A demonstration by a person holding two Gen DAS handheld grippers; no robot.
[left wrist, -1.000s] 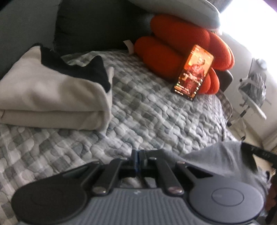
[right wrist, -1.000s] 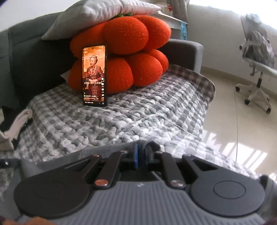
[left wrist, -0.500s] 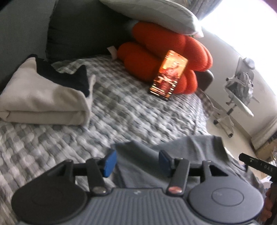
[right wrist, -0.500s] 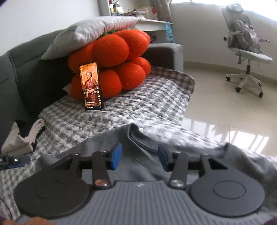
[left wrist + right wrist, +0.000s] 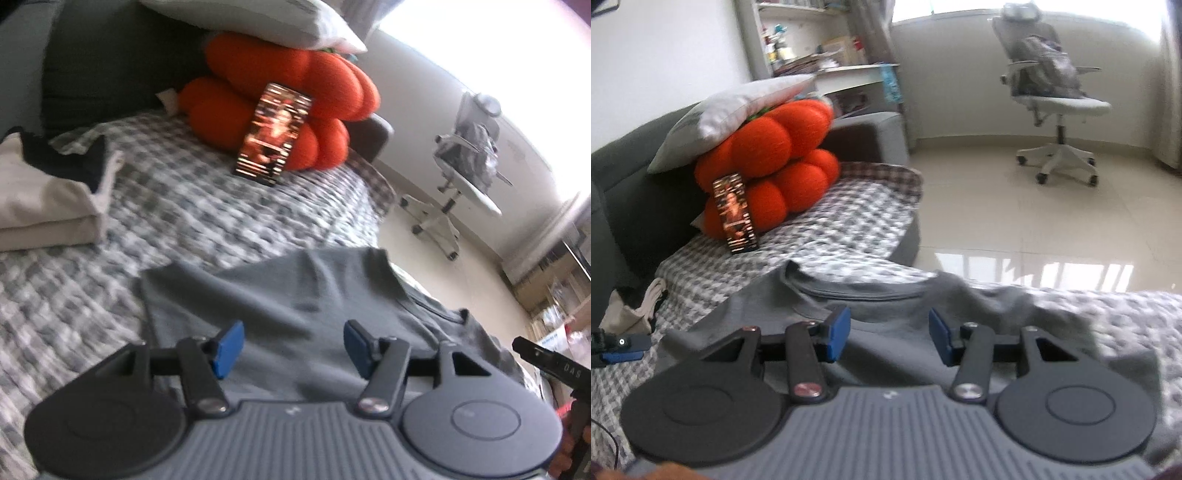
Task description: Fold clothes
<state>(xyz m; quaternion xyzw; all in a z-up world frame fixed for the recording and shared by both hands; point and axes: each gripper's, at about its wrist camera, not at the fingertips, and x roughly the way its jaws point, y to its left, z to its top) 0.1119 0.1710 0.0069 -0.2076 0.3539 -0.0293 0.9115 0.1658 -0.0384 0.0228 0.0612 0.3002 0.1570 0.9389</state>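
A dark grey sofa [image 5: 624,206] is seen with its seat covered by a grey checked blanket [image 5: 192,218]. At the far end of the seat, an orange cushion [image 5: 775,177] is stacked under a pale pillow [image 5: 727,110], and a lit phone [image 5: 737,214] is propped upright against the cushion. Beyond the sofa, a white office chair [image 5: 1056,96] is seen on the tiled floor [image 5: 1034,229], with a shelf [image 5: 798,40] against the wall.

A grey shirt [image 5: 295,295] is spread flat on the blanket at the near edge of the seat, its neckline [image 5: 864,290] turned toward the phone; 1 sleeve is rumpled on the right-hand side in the right wrist view. A folded pile of cream and black clothes [image 5: 48,192] is set well apart from the shirt, near the sofa back.

The left claw [image 5: 293,345] is held over the shirt with its blue pads [image 5: 229,347] spread wide and nothing between them. The right claw [image 5: 888,334] is held likewise over the shirt just below the neckline, its jaws apart and nothing gripped. Whether the pads touch the cloth cannot be told. Both views are blurred. The tip of the left claw is glimpsed at the left edge of the right wrist view.
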